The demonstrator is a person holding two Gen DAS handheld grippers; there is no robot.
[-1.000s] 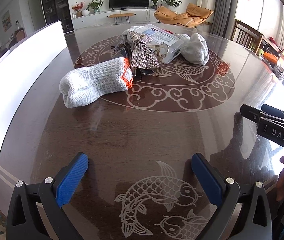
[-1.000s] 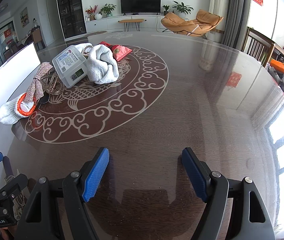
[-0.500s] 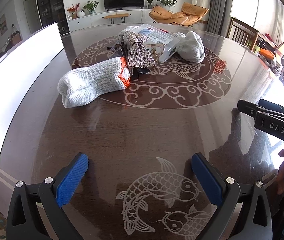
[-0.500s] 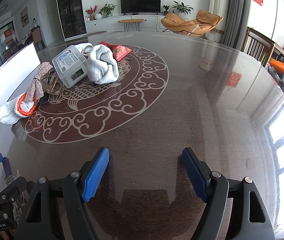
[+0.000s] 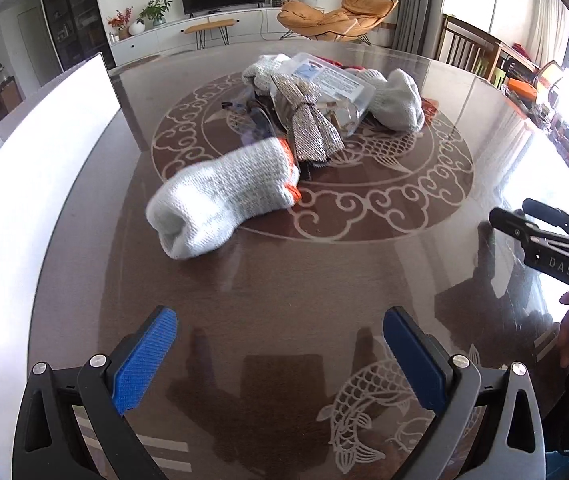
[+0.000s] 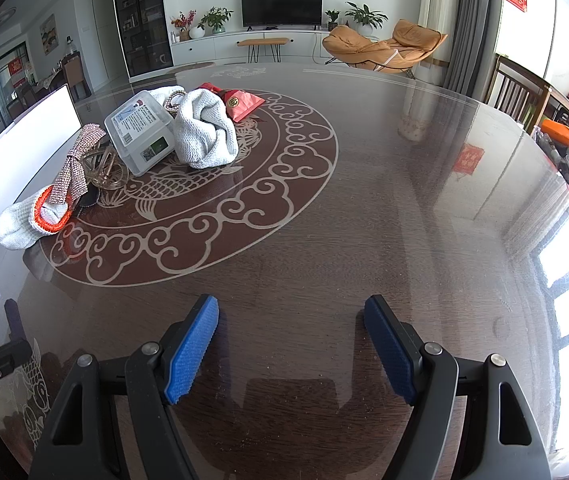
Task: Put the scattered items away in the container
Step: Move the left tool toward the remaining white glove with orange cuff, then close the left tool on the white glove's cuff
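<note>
Container: clear plastic lidded box with a printed white label (image 6: 139, 130), lying tilted at the centre of the round, dark, glass-topped table with pale scrollwork inlay (image 6: 364, 208); lid appears on, nothing yet placed inside. Scattered items, outward from the box: crumpled white knitted glove (image 6: 204, 134) touching its right side; red embroidered pouch (image 6: 242, 103) just behind that; bronze-toned openwork hair clip (image 6: 104, 166) and glittery rhinestone bow (image 6: 76, 164) at its left; rolled white knitted glove with orange cuff (image 5: 224, 196) nearest the left gripper. Change: against the frames of a second ago, the left wrist view has closed in on the pile and the orange-cuffed glove looms larger; the right view is unaltered. Judged meaning: the left tool is making the first approach, likely for that glove, and no item is yet collected. Left gripper (image 5: 276, 356): blue pads spread wide, empty. Right gripper (image 6: 290, 344): likewise wide, empty, parked over bare table well apart from the pile. View differences: only the right view shows the pouch plainly and the box label face-on; only the left shows the glove's rolled end and a hand (image 5: 568, 328) on the right tool.
</note>
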